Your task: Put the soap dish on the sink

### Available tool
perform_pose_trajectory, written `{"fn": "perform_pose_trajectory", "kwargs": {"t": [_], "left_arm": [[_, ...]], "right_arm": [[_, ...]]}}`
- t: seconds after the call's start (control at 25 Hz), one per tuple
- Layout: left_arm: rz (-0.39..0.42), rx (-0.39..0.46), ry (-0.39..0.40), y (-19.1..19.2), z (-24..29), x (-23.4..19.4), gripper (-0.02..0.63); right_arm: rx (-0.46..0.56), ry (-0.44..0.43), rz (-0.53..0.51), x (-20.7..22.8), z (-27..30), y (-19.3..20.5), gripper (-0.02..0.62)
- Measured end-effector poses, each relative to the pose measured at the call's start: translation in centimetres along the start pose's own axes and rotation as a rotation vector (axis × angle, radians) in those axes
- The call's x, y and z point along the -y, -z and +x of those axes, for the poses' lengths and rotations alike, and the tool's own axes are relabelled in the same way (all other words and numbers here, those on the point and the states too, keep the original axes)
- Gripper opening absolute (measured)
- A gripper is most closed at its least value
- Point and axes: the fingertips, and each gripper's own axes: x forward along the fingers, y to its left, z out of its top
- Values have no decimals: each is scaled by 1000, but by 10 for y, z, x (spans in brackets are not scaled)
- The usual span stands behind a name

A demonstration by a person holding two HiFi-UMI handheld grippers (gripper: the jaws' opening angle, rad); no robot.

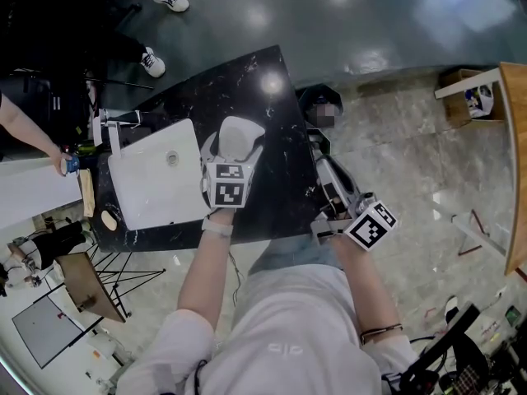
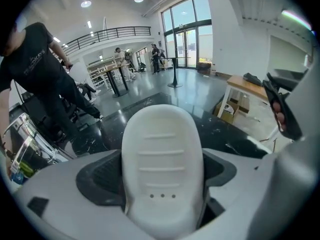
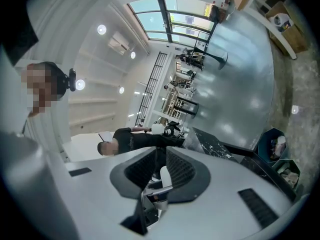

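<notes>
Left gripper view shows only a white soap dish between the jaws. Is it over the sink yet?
Observer: No. In the head view the left gripper holds the soap dish over the black counter, just right of the white sink.
Operator: And the other gripper?
Observer: The right gripper is by the counter's right edge. Its own view shows the jaws close together with nothing between them.
</notes>
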Motion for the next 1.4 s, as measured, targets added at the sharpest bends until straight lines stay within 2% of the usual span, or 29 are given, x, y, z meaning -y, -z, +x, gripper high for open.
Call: {"fn": "perform_pose_trajectory", "kwargs": {"t": [0.28, 0.84, 1.16, 1.4], "left_arm": [[-23, 7, 6, -1, -5, 1, 460], [-72, 100, -38, -14, -49, -7, 460], [-170, 198, -59, -15, -114, -19, 460], [-309, 306, -105, -4, -179, -43, 460]], "right_arm": [[-2, -3, -1, -1, -5, -2, 75], [-40, -45, -19, -22, -5, 3, 74], [-98, -117, -29, -64, 7, 18, 75], [-168, -194, -37, -107, 22, 43, 75]]}}
